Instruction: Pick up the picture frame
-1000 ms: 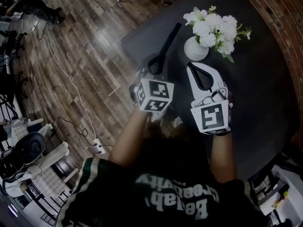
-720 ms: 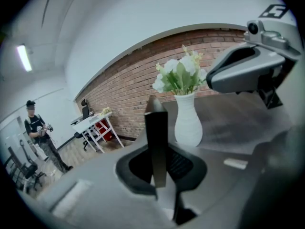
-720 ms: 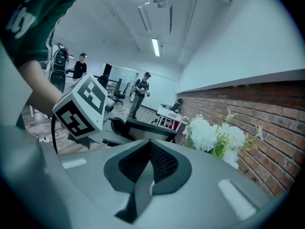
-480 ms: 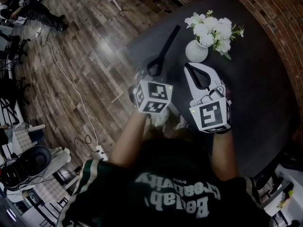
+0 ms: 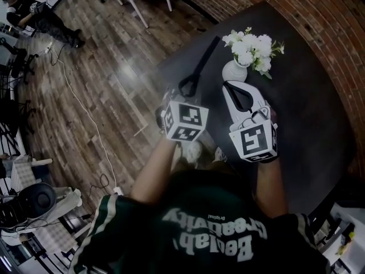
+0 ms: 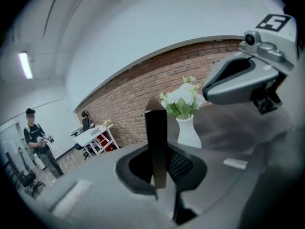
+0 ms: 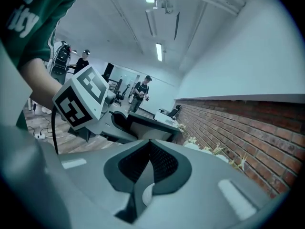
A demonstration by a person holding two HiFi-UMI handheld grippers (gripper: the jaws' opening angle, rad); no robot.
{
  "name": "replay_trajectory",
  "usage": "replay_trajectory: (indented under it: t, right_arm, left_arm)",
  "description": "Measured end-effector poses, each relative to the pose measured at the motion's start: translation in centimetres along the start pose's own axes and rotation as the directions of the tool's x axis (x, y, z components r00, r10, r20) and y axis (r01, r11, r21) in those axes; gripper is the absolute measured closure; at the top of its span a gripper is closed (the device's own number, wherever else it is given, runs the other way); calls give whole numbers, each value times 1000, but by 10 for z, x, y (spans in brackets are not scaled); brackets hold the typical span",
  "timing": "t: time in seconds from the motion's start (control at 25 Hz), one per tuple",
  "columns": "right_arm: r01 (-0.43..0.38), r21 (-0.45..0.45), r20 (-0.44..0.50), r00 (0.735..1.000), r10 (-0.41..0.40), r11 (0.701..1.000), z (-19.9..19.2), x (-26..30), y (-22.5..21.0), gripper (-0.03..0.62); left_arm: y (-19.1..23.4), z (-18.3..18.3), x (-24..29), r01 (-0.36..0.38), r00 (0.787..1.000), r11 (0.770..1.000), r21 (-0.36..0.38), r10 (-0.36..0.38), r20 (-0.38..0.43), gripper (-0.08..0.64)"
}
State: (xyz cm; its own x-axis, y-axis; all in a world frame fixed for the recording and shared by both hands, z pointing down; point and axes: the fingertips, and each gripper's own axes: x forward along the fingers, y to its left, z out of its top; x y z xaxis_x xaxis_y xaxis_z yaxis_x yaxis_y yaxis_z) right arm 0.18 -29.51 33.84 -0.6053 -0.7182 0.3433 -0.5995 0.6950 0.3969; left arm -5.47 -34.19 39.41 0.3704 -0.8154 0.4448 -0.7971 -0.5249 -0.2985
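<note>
Left claw [image 5: 188, 88] clamped on thin black picture frame [image 5: 204, 59], long axis poking straight ahead; right claw [image 5: 238, 93] pinched together, empty, just beside.

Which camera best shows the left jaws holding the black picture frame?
Left gripper view: the black picture frame stands edge-on, clamped between the jaws. Head view shows its length from above; right gripper view, only part.
</note>
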Motion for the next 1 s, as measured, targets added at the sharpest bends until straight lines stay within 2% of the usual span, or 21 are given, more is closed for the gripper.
replay_trajectory:
  t: [0.52,1.0]
  right_arm:
    - [48,-15,44,998,-48,999,31,-19,-9,586]
    - [54,3,82,995,-55,999,50,-32,-11,586]
  left_arm:
    - [16,40,-33,-15,996,999,50,11,86,526]
    - [9,74,-60,11,985,995,100,-28,169,526]
